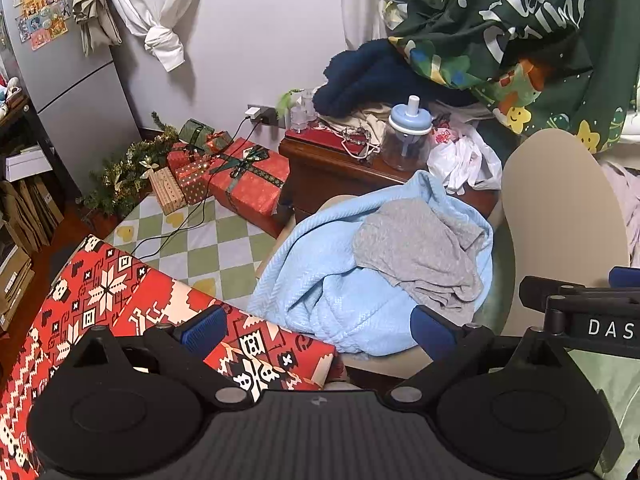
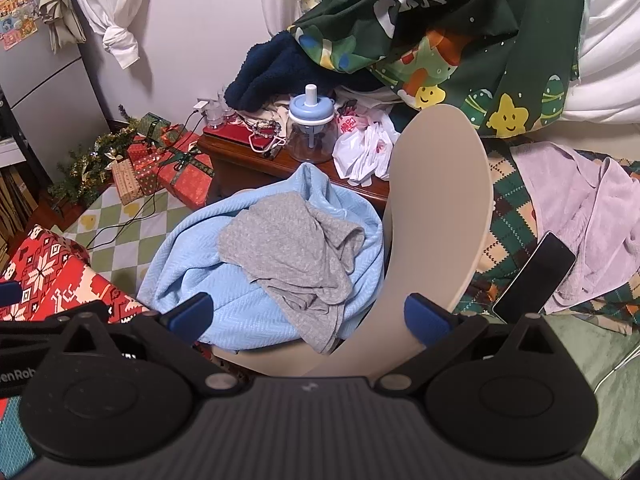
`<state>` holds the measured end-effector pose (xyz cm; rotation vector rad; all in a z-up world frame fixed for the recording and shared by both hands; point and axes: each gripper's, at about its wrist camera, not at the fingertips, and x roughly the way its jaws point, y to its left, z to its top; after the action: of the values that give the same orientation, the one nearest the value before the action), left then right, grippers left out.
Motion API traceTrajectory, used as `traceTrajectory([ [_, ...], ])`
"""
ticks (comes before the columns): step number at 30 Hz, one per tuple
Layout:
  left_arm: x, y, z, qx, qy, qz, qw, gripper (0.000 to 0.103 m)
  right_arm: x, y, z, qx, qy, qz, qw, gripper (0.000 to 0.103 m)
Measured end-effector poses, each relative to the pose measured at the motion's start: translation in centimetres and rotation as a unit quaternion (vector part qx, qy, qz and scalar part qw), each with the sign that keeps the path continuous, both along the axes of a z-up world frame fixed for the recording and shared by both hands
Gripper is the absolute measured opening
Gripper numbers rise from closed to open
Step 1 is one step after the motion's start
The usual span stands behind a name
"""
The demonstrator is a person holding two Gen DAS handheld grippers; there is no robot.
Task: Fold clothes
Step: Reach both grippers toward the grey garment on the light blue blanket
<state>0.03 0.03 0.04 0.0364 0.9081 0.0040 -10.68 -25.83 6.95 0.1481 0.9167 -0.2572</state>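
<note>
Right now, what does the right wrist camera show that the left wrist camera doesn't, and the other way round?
Only the right wrist view shows the black phone lying on the patterned bedspread. Only the left wrist view shows the fridge in full and the shelf beside it. Both show the grey garment crumpled on the light blue blanket, the beige chair, and an open left gripper and right gripper.

Count, chair seat: one light blue garment [image 2: 224, 248], one grey garment [image 2: 296, 248] lying on top of it. Bed at 3 o'clock: one lilac garment [image 2: 580, 208], one black phone [image 2: 534, 274]. Wooden worktop at 12 o'clock: one clear jar with blue lid [image 2: 311, 128], one navy fleece [image 2: 272, 68], one white plastic bag [image 2: 368, 152]. Floor at 10 o'clock: wrapped gift boxes [image 1: 224, 172], at least four; exact number unclear.
</note>
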Motion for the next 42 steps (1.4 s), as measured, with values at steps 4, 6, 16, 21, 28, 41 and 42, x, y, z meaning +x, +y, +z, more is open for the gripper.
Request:
traceTrajectory([
  [4, 0.17, 0.15, 0.22, 0.005, 0.000, 0.001, 1.0000, 0.099, -0.10, 0.07, -0.12, -0.002, 0.000, -0.001, 1.000, 0.103],
  [6, 0.25, 0.22, 0.32, 0.008, -0.001, 0.001, 1.0000, 0.099, 0.05, -0.17, -0.03, -0.001, 0.000, 0.000, 1.000, 0.103],
  [16, 0.60, 0.21, 0.58, 0.002, -0.001, 0.006, 1.0000, 0.099, 0.19, 0.25, -0.01, -0.004, -0.002, 0.004, 1.000, 0.103],
  [21, 0.74, 0.30, 0.55, 0.001, -0.003, 0.005, 1.0000, 0.099, 0.41, 0.11, 0.10, -0.003, -0.004, 0.002, 1.000, 0.103],
  [28, 0.83, 0.26, 0.58, 0.002, -0.007, 0.005, 1.0000, 0.099, 0.62, -0.09, 0.16, -0.008, -0.006, 0.003, 1.000, 0.103],
  [41, 0.89, -0.06, 0.65, 0.003, -0.010, 0.002, 0.9999, 0.099, 0.74, -0.05, 0.16, -0.012, -0.008, 0.010, 1.000, 0.103],
  [42, 0.90, -0.04, 0.65, 0.003, -0.011, 0.002, 0.9999, 0.099, 0.74, -0.04, 0.17, -0.011, -0.008, 0.011, 1.000, 0.103],
])
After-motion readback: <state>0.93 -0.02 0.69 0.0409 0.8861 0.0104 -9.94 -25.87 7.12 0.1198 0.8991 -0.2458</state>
